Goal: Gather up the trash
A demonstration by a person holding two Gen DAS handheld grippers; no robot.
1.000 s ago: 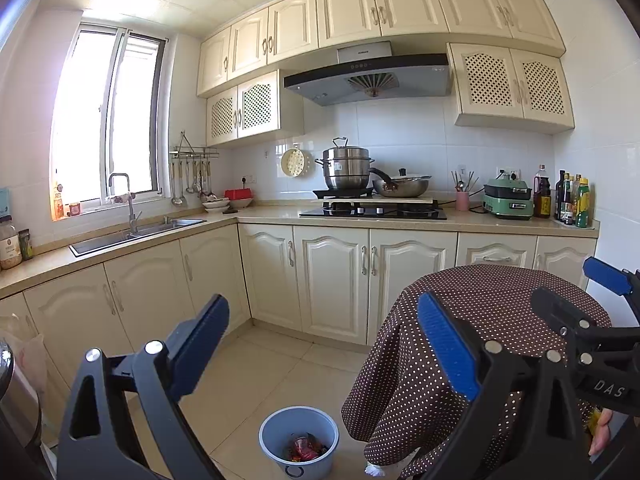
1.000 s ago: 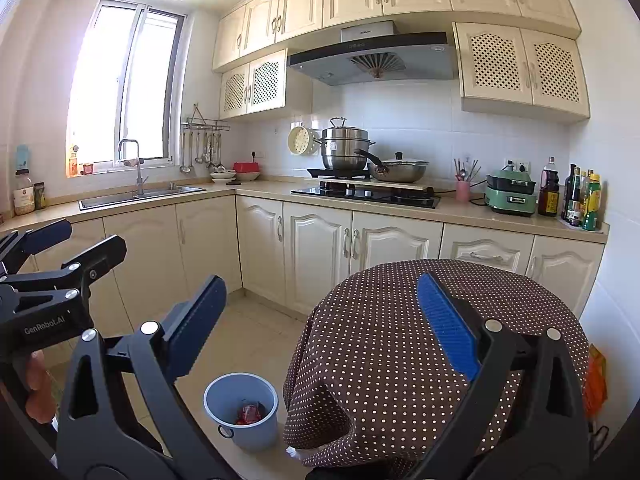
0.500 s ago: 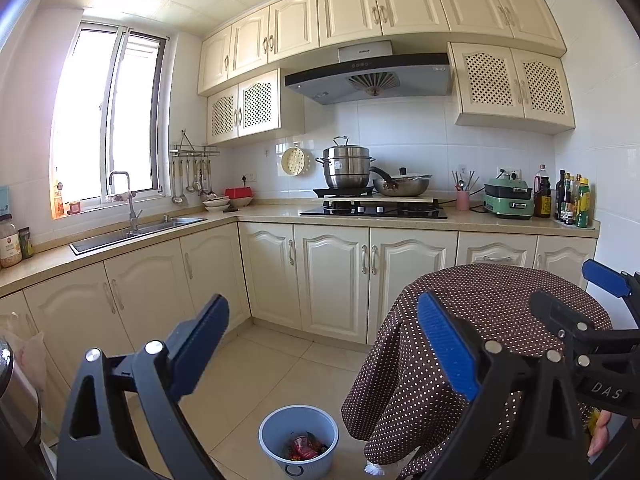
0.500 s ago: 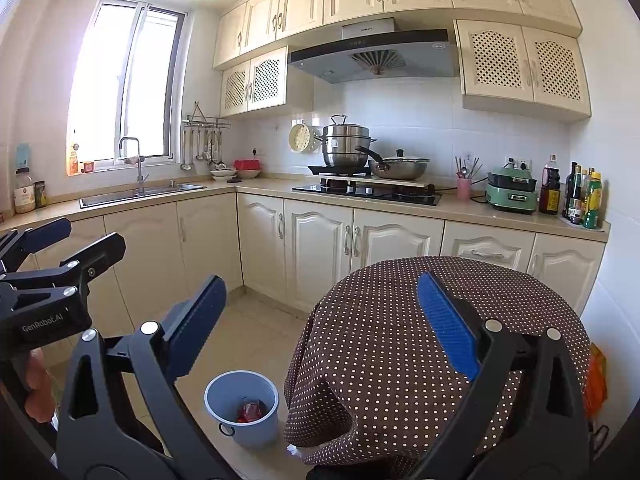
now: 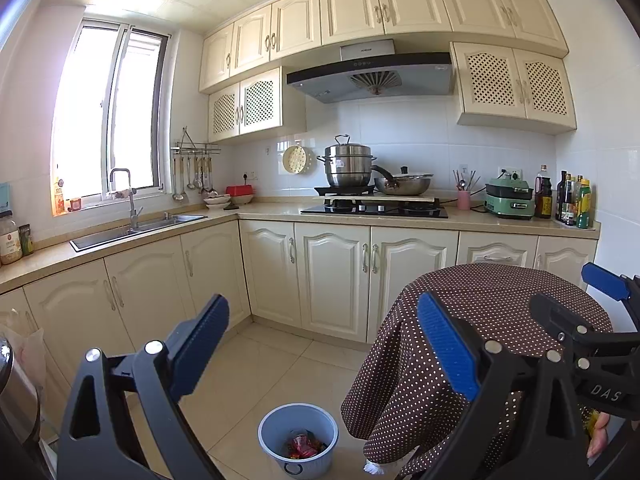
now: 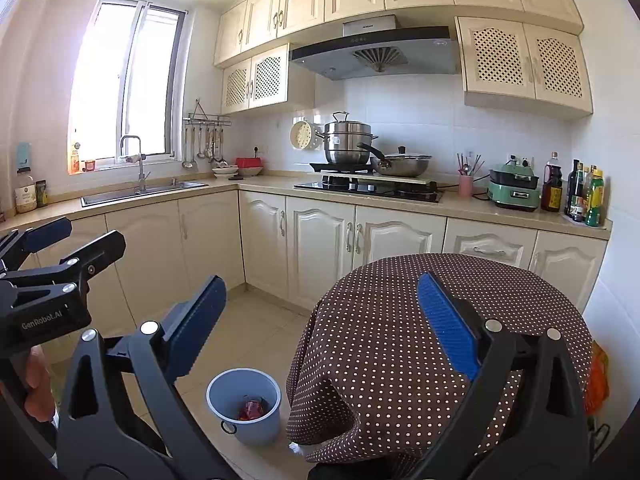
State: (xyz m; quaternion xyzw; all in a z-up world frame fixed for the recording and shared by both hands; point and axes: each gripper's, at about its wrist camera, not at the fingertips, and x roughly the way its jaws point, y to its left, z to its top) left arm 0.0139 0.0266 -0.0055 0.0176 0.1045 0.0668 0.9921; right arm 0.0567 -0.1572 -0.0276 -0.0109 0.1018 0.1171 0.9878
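A small blue trash bin stands on the tiled floor left of a round table; red wrappers lie inside it. It also shows in the right wrist view with the red trash in it. My left gripper is open and empty, held high above the floor. My right gripper is open and empty, above the table's left edge. Each gripper shows at the edge of the other's view: the right one, the left one.
The round table wears a brown dotted cloth. Cream cabinets run along the back and left, with a sink, a stove with pots and bottles. A white scrap lies at the table's foot.
Almost nothing: both views shift very slightly. Both grippers stay open and empty.
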